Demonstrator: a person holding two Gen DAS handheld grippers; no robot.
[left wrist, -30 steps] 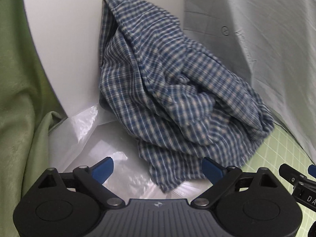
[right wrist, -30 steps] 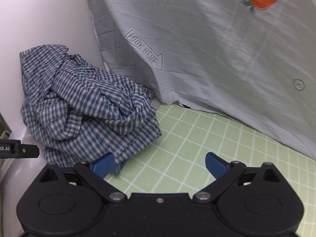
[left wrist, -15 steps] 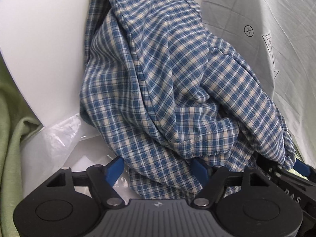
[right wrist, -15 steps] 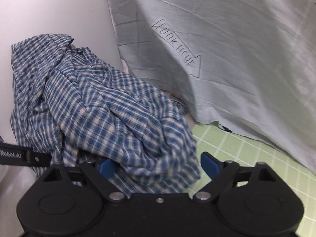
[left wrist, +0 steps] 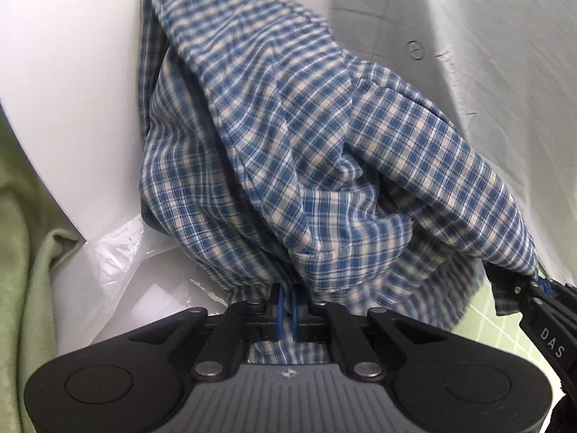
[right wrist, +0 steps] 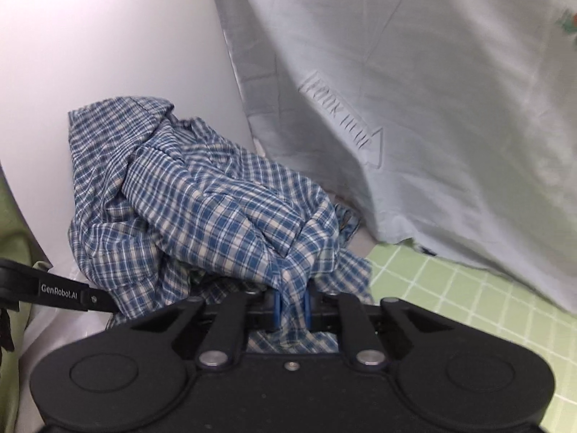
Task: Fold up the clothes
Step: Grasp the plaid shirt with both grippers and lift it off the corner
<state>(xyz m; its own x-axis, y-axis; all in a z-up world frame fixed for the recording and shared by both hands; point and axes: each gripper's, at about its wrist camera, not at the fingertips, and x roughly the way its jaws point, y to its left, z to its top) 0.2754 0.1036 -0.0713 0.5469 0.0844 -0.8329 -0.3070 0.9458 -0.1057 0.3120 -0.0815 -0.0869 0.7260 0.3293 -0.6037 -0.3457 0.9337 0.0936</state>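
The blue plaid shirt (left wrist: 306,166) lies crumpled in a heap against the white wall (left wrist: 72,90), at the edge of the green gridded mat (right wrist: 468,288). The left gripper (left wrist: 286,310) is clamped on its near hem. The right gripper (right wrist: 292,303) is closing on a bunched fold, likely so both can lift and spread it.

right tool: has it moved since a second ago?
Yes. The right tool has advanced left, off the green grid mat, to the crumpled blue plaid shirt; its jaws are closing on a fold.
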